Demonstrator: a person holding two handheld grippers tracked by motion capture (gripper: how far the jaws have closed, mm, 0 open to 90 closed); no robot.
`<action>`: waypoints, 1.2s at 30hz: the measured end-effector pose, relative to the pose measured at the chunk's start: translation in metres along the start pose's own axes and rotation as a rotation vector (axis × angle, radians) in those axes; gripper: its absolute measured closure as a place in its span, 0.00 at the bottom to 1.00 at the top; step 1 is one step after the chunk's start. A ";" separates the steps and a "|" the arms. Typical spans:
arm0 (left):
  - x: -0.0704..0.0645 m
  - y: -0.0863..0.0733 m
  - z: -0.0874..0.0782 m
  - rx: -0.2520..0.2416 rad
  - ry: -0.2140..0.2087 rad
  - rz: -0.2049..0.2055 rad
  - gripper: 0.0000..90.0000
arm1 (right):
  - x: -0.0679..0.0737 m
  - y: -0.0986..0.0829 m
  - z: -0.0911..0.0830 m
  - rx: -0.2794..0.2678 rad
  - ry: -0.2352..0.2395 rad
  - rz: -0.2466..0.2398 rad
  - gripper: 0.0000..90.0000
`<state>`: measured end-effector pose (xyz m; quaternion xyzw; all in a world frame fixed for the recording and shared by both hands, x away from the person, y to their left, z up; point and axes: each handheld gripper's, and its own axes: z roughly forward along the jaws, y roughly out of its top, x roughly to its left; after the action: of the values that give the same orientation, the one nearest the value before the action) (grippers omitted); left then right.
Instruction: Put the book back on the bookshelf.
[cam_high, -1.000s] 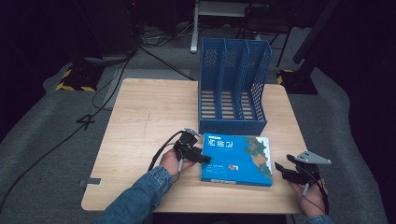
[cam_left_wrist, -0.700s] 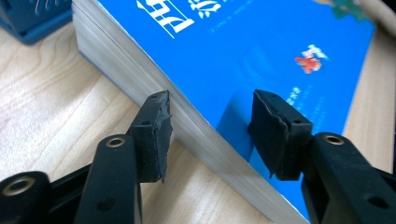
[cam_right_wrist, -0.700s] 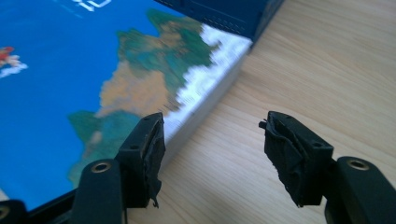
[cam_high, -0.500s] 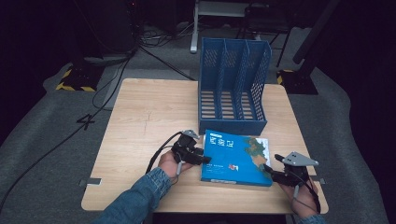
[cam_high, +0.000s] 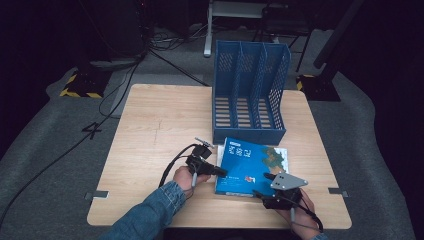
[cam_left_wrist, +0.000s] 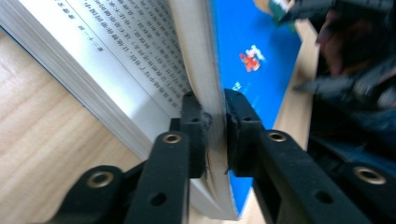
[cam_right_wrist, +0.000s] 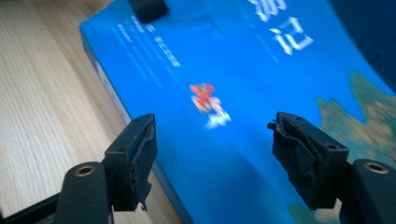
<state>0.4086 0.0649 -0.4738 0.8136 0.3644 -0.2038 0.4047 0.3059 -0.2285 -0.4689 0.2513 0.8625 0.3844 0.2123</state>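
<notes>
Two grippers on one book now. My left gripper is clamped on the front cover and top pages of the blue book, lifting them off the table. My right gripper has slid in from the side, jaws wide, empty, over the cover's near edge. Next, I reckon: the blue file rack just beyond.

Right tongs moved in — onto the book.

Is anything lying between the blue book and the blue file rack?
No. In the high view, bare tabletop separates the book from the rack.
</notes>
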 end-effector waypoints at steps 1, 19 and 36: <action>-0.002 0.000 -0.001 -0.003 0.003 -0.006 0.91 | 0.005 0.003 0.002 -0.006 -0.001 -0.017 0.35; -0.027 0.004 -0.010 -0.057 0.043 0.071 0.92 | 0.037 0.015 0.021 0.034 -0.081 -0.171 0.35; -0.033 0.023 -0.019 -0.126 -0.039 0.029 0.92 | 0.059 0.020 0.025 0.021 -0.304 -0.367 0.31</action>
<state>0.4051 0.0568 -0.4308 0.7877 0.3566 -0.1905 0.4649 0.2793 -0.1677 -0.4795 0.1473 0.8558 0.2883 0.4035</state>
